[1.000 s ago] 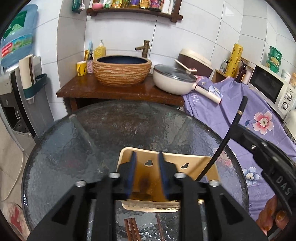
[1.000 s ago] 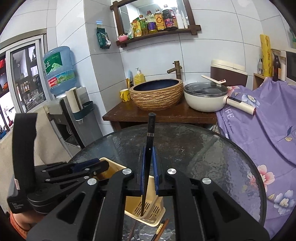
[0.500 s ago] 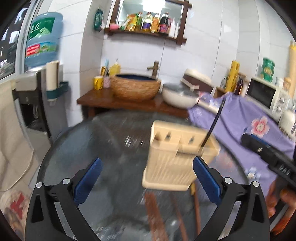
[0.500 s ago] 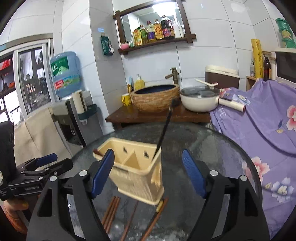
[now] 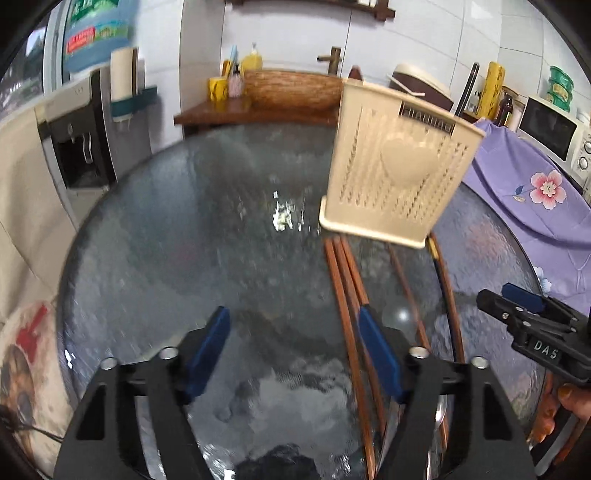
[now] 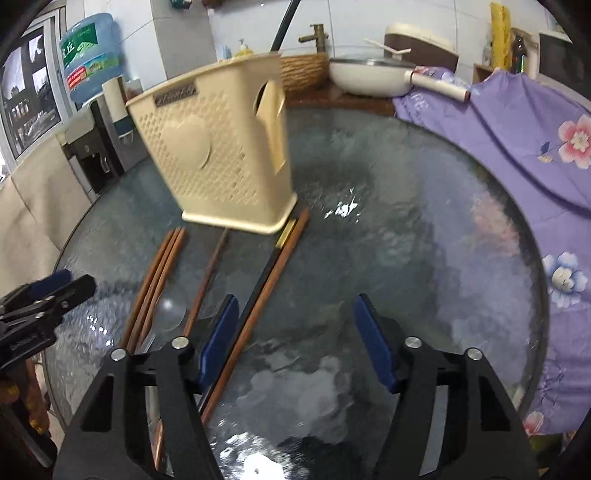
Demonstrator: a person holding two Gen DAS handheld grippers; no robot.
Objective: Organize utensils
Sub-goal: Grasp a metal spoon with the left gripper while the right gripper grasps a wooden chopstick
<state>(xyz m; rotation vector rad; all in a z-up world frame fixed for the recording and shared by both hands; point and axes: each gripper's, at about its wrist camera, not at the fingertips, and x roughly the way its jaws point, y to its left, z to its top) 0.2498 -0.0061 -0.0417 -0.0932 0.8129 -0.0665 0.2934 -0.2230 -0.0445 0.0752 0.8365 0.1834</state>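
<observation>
Round textured-glass table (image 5: 177, 229), tiled kitchen corner behind, purple floral cloth (image 6: 517, 155) along the right rim.

Cream utensil caddy (image 5: 395, 177) upright near the far middle, black-handled utensil (image 6: 282, 26) standing in it. Brown chopsticks (image 5: 345, 288) flat on the glass just in front of its base, some black-and-gold ones (image 6: 273, 258) beside. Left gripper (image 5: 291, 350) half open, jaws just narrowed, nothing gripped, right pad over the chopsticks. Right gripper (image 6: 295, 339) likewise half open, just narrowed, empty, left pad beside a chopstick. Bare glass wide on the left half and toward the right edge.
</observation>
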